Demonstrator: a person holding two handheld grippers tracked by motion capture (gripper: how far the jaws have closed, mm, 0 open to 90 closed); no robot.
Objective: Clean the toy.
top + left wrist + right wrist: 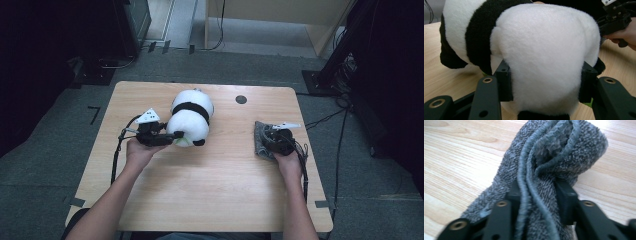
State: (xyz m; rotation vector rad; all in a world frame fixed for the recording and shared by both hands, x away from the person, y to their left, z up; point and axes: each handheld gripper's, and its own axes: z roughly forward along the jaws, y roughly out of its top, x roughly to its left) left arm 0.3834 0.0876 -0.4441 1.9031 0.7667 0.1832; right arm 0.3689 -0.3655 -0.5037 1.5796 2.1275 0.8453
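Bench (200, 175) first — a bare wooden top with little to stop a dropped thing rolling. Left of its middle lies the plush panda (190, 119), its white end squeezed between the jaws of the left hand-held gripper (172, 137); the fur is soft and round, so I judge it could slide out if lifted fast. Near the right edge, the right hand-held gripper (267, 136) pinches a bunched grey towel (544, 162) — only some folds are caught, so the rest may sag or pull free.

Both tools (176, 138) (264, 136) clamped tight.
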